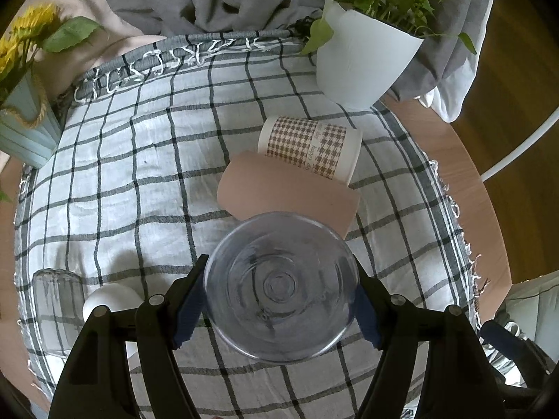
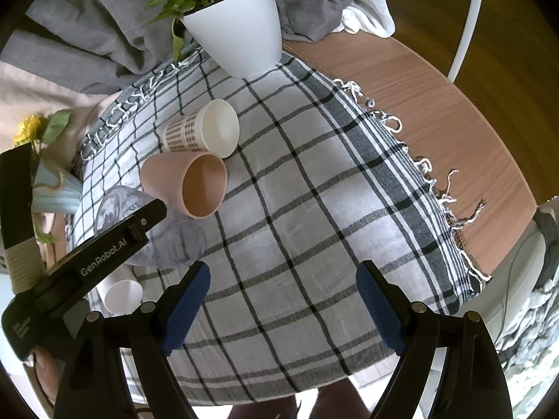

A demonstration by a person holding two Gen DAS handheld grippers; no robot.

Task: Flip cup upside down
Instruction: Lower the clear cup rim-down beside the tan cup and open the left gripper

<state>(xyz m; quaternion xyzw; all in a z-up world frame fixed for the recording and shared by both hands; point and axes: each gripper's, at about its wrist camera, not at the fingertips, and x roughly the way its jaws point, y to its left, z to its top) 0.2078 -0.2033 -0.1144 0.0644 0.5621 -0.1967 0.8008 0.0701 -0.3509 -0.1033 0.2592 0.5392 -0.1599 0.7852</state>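
Observation:
My left gripper (image 1: 281, 300) is shut on a clear glass cup (image 1: 281, 286), whose round base faces the camera, held above the checked cloth (image 1: 139, 174). The same cup (image 2: 118, 202) shows in the right wrist view, partly hidden behind the left gripper's black body (image 2: 104, 244). My right gripper (image 2: 283, 300) is open and empty over the cloth (image 2: 314, 209). A pink cup (image 1: 279, 188) (image 2: 188, 185) and a houndstooth paper cup (image 1: 311, 146) (image 2: 206, 129) lie on their sides.
A white plant pot (image 1: 363, 63) (image 2: 237, 31) stands at the back. A pale blue vase with sunflowers (image 1: 24, 129) stands left. A clear glass (image 1: 57, 300) and a small white cup (image 1: 108, 300) (image 2: 122, 293) sit at the left front. Bare wooden table (image 2: 436, 104) lies to the right.

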